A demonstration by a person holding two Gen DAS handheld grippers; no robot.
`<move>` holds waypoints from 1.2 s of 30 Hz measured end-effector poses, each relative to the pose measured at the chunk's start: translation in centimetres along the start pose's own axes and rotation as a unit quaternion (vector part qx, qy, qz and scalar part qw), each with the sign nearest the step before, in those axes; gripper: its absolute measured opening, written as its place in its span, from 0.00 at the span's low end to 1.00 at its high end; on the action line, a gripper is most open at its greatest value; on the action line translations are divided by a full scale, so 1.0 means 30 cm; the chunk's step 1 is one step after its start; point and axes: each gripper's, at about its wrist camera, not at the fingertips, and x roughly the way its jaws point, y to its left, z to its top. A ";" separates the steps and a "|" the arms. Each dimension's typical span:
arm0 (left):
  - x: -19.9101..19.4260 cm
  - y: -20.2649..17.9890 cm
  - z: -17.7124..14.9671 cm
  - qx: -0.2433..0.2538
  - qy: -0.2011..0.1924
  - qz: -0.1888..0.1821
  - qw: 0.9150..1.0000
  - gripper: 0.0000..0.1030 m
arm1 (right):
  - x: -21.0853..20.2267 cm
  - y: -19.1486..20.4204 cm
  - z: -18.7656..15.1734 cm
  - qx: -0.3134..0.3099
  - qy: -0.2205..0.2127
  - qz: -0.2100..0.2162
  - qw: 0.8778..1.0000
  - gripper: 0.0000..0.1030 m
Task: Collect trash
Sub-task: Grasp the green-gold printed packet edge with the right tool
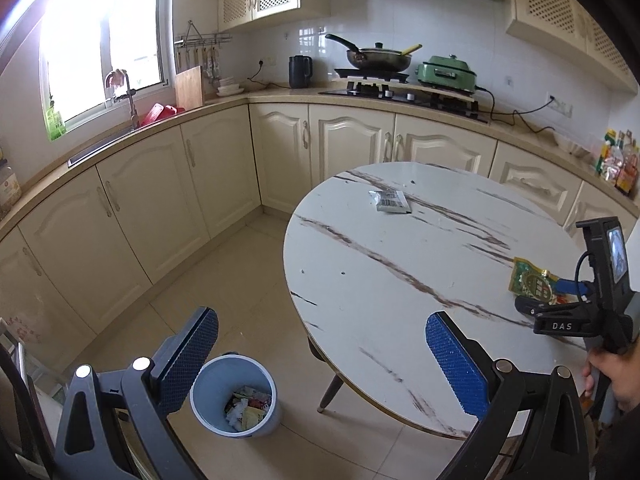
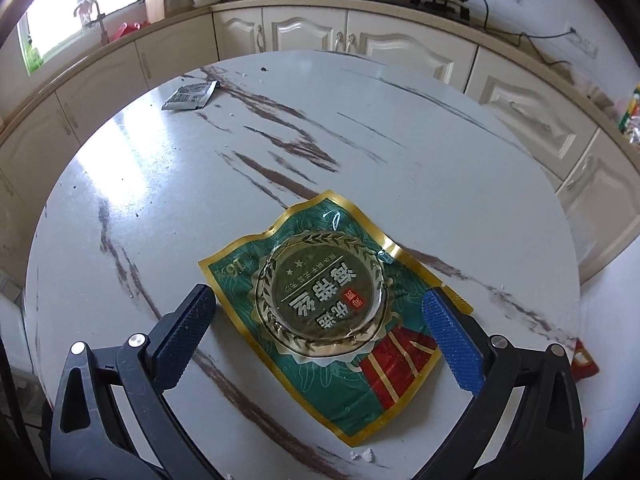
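A green and gold snack packet (image 2: 320,280) lies flat on the round marble table (image 2: 160,200). My right gripper (image 2: 316,298) is open, with one finger on either side of the packet's near end. A small grey packet (image 2: 190,96) lies at the table's far left. In the left wrist view my left gripper (image 1: 320,316) is open and holds nothing, hanging over the table's left edge (image 1: 380,280). The blue-grey trash bin (image 1: 234,392) stands on the floor below it with several wrappers inside. That view also shows the grey packet (image 1: 390,201) and the green packet (image 1: 532,284).
A red wrapper (image 2: 584,360) peeks over the table's right edge. Cream cabinets (image 1: 160,200) and a counter curve round the room, with a sink (image 1: 120,92), a kettle (image 1: 300,72) and a stove with a pan (image 1: 376,60). Tiled floor lies between table and cabinets. A hand (image 1: 616,376) holds the right gripper's handle.
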 end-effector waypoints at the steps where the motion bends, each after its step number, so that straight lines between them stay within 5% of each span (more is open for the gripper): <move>1: 0.005 0.004 -0.006 0.000 0.001 -0.001 1.000 0.99 | -0.001 0.008 0.001 -0.004 0.004 0.006 1.000 1.00; 6: -0.017 0.044 -0.063 -0.008 0.001 -0.001 1.000 0.99 | -0.005 0.101 0.007 -0.034 0.000 0.031 0.999 0.91; 23: -0.130 0.295 -0.193 -0.063 0.003 0.050 0.997 0.99 | -0.025 0.736 -0.026 -0.178 -0.001 0.164 0.970 0.93; 32: -0.161 0.406 -0.228 -0.098 0.005 0.060 0.993 0.99 | -0.018 0.944 -0.087 -0.215 -0.041 0.095 0.971 0.96; 36: -0.154 0.430 -0.221 -0.096 0.008 0.057 0.994 0.99 | -0.035 0.939 -0.104 -0.192 -0.080 0.071 0.976 0.63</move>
